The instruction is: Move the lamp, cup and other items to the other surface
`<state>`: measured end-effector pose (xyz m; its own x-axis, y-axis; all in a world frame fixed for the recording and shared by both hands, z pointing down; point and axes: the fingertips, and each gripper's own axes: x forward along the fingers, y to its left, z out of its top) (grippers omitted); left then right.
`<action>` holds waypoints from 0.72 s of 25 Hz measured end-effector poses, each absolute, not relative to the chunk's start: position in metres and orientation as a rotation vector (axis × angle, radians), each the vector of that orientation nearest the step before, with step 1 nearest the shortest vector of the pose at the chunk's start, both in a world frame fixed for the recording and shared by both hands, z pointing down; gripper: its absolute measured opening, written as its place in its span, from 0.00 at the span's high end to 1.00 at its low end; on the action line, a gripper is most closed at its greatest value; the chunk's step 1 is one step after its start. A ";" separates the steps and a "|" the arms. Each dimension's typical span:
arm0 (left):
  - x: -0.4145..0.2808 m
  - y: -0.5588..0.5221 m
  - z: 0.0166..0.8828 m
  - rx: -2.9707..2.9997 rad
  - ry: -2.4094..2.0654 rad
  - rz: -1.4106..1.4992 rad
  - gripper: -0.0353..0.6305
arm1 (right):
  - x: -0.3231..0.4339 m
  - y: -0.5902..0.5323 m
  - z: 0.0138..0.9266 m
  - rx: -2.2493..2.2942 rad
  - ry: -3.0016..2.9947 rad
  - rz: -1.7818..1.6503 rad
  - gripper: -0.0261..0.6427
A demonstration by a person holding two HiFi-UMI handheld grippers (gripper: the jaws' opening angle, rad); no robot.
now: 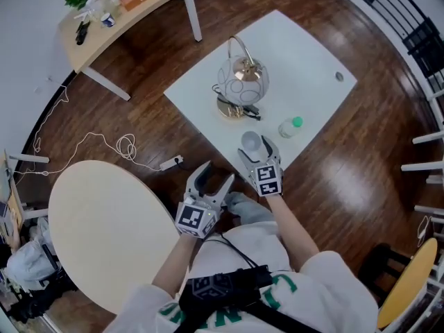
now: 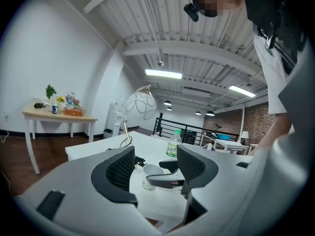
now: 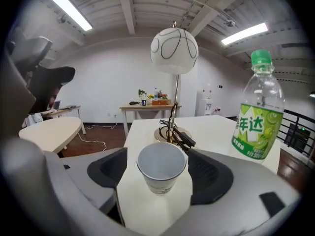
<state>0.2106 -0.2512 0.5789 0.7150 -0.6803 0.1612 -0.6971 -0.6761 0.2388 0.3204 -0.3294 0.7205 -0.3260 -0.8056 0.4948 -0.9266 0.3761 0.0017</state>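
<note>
A white paper cup stands upright near the front corner of the white square table. My right gripper is open around the cup, one jaw on each side, with a small gap on the left side. Behind the cup stand a globe lamp with a brass base and a clear bottle with a green cap. My left gripper is open and empty, off the table's front edge over the floor.
A round cream table sits at the lower left. A wooden desk with small items is at the back left. A power strip and white cable lie on the floor. A small grey object rests near the white table's right edge.
</note>
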 end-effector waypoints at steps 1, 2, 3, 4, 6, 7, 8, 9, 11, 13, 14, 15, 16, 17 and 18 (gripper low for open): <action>0.204 -0.252 0.572 2.625 -1.114 0.070 0.55 | 0.321 -0.325 0.711 1.511 -2.242 0.395 0.33; 0.193 -0.252 0.569 2.627 -1.156 0.058 0.55 | 0.320 -0.321 0.699 1.522 -2.262 0.396 0.33; 0.181 -0.251 0.564 2.630 -1.204 0.045 0.55 | 0.317 -0.317 0.685 1.527 -2.291 0.397 0.33; 0.168 -0.249 0.559 2.622 -1.254 0.030 0.55 | 0.310 -0.312 0.671 1.519 -2.327 0.396 0.33; 0.142 -0.242 0.548 2.576 -1.354 -0.002 0.55 | 0.289 -0.304 0.647 1.457 -2.407 0.376 0.34; 0.128 -0.237 0.545 2.548 -1.403 -0.011 0.55 | 0.275 -0.299 0.637 1.408 -2.445 0.355 0.34; 0.114 -0.230 0.543 2.520 -1.451 -0.015 0.55 | 0.259 -0.294 0.627 1.353 -2.482 0.332 0.34; 0.099 -0.221 0.540 2.490 -1.502 -0.019 0.55 | 0.241 -0.288 0.618 1.296 -2.520 0.311 0.34; 0.065 -0.202 0.533 2.428 -1.616 -0.037 0.55 | 0.200 -0.277 0.600 1.179 -2.601 0.278 0.34; 0.024 -0.180 0.528 2.358 -1.745 -0.065 0.55 | 0.150 -0.265 0.584 1.052 -2.680 0.242 0.34; 0.001 -0.167 0.525 2.319 -1.817 -0.081 0.55 | 0.123 -0.258 0.577 0.978 -2.718 0.221 0.34; -0.020 -0.153 0.523 2.273 -1.892 -0.096 0.55 | 0.095 -0.251 0.571 0.898 -2.755 0.200 0.34; -0.040 -0.138 0.519 2.221 -1.969 -0.109 0.55 | 0.068 -0.243 0.565 0.814 -2.792 0.179 0.34; -0.057 -0.123 0.514 2.164 -2.043 -0.123 0.55 | 0.043 -0.235 0.560 0.730 -2.826 0.160 0.34; -0.072 -0.108 0.509 2.104 -2.113 -0.137 0.55 | 0.019 -0.227 0.557 0.650 -2.858 0.146 0.34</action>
<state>-0.0720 -0.1084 0.5088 -0.0002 -0.9989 0.0465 -0.9846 0.0083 0.1746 0.0192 -0.2268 0.5566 -0.8816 -0.4167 0.2216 -0.4371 0.8980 -0.0504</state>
